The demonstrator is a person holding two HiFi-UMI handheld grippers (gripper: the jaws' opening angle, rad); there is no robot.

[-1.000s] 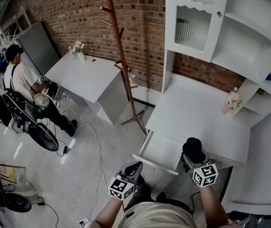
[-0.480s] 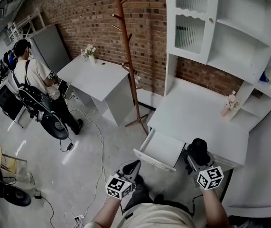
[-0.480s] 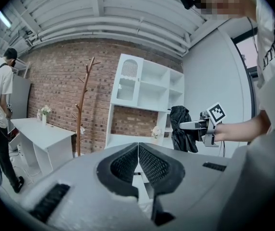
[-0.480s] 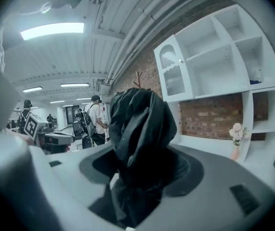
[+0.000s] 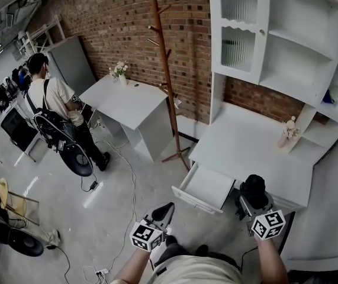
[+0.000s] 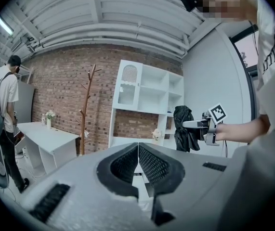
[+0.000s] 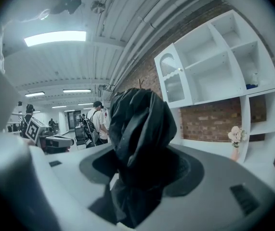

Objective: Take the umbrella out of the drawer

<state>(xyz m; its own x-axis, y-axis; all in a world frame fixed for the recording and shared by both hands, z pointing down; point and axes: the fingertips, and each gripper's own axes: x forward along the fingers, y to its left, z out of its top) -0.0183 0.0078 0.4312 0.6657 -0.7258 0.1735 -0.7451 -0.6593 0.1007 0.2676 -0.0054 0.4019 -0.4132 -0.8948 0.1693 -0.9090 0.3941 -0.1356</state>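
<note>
Since the earlier frame the right gripper (image 5: pixel 253 203) has lifted the umbrella (image 5: pixel 255 186) up and slightly clear of the open drawer (image 5: pixel 207 187). The left gripper (image 5: pixel 166 209) has risen beside it, and the person (image 5: pixel 50 108) at the far left now stands more upright. In the head view the umbrella is a black folded bundle held at the front edge of the white tabletop (image 5: pixel 245 149), just right of the drawer, which is pulled out and shows a bare white bottom. The left gripper hangs in front of the drawer's left corner, apart from it. A white shelf unit (image 5: pixel 299 46) rises behind the tabletop against a brick wall (image 5: pixel 115 22). A small bunch of flowers (image 5: pixel 289 128) stands at the tabletop's right end, and a wooden coat rack (image 5: pixel 167 81) stands between this desk and a second white desk (image 5: pixel 127 99) further left. In the left gripper view the left gripper's fingers (image 6: pixel 124 166) lie together with nothing between them. Beyond them the right gripper shows at the right, the umbrella hanging dark from its tip in front of the shelf unit. In the right gripper view the fingers are clamped on the umbrella, whose crumpled black fabric stands up between them and fills the middle of the picture. The left gripper shows low at the left edge, and the flowers and shelf unit at the right.
</note>
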